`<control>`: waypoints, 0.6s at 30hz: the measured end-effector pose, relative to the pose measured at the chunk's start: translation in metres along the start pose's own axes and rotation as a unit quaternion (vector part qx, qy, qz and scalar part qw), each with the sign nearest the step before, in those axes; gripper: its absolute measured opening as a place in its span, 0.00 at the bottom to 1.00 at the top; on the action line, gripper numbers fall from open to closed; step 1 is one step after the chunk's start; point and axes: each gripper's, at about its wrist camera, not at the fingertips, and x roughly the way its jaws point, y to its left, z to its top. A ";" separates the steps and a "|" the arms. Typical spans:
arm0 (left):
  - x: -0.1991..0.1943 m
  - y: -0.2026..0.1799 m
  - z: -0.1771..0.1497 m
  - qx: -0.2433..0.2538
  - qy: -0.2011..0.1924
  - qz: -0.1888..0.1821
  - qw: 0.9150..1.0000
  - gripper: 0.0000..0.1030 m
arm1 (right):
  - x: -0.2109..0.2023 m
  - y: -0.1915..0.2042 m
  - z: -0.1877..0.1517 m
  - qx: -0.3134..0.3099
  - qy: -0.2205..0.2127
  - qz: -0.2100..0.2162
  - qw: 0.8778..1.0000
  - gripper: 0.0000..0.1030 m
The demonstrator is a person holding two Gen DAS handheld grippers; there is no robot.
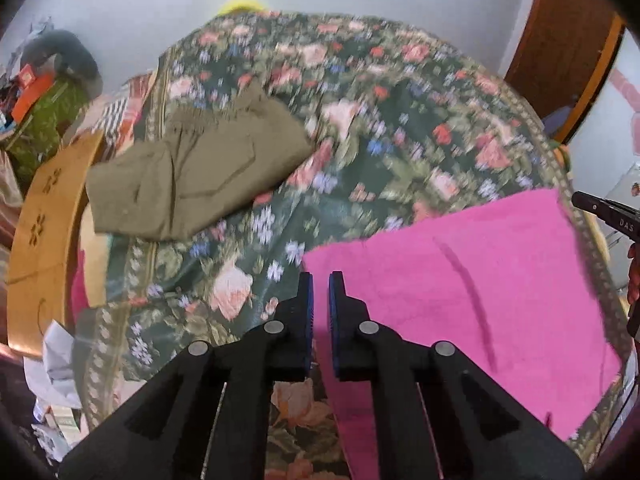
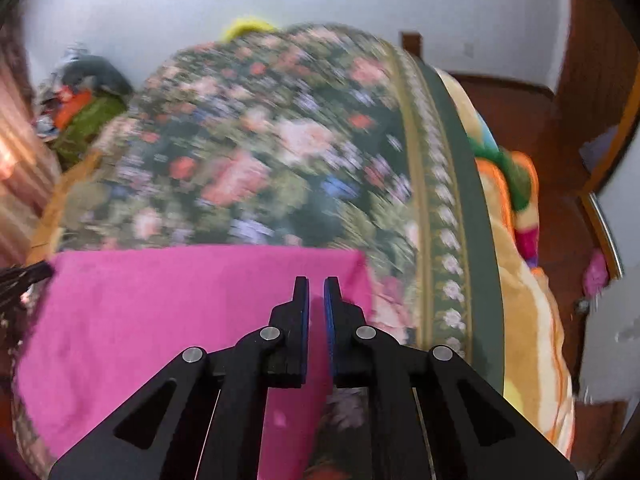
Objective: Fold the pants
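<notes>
Left gripper: black two-finger tongs with blue pads, fingers parted by a narrow gap, pinching nothing, held above the bed. Just at 3 o'clock of the tips, bright pink folded pants of soft cloth, lying flat on the green floral bedspread, near corner at about 12 o'clock of the tips, a dark crease line running across the fabric.

Right gripper: same black tongs, fingers likewise slightly parted, gripping nothing, tips over the pink pants close to their right edge; most of the cloth spread toward 9 o'clock, floral bedspread beyond at 12 o'clock, heavily blurred.

Seen only from the left wrist: olive-green folded garment at 10 o'clock, well apart from the pink pants; tan cardboard piece with flower-shaped cutouts at 9 o'clock; tip of the right gripper at 3 o'clock by the frame edge.

Seen only from the right wrist: orange, yellow and green fleece blanket at 2 o'clock beside the bedspread's border; reddish-brown floor beyond.
</notes>
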 end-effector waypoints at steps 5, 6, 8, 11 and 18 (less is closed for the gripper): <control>-0.018 -0.022 0.012 0.026 -0.021 -0.026 0.999 0.09 | -0.021 0.044 0.009 -0.037 -0.019 0.052 0.998 0.37; -0.017 -0.026 0.013 0.030 -0.021 -0.028 0.999 0.09 | -0.018 0.057 0.011 -0.049 -0.016 0.064 0.997 0.37; -0.010 -0.035 0.014 0.036 -0.010 -0.035 0.999 0.10 | -0.008 0.079 0.011 -0.068 0.002 0.081 0.994 0.37; 0.010 -0.045 0.010 0.045 0.017 -0.048 0.998 0.12 | 0.016 0.100 0.008 -0.079 0.032 0.098 0.991 0.45; 0.035 -0.046 -0.009 0.047 0.036 -0.054 0.997 0.14 | 0.053 0.120 -0.024 -0.143 0.086 0.074 0.983 0.47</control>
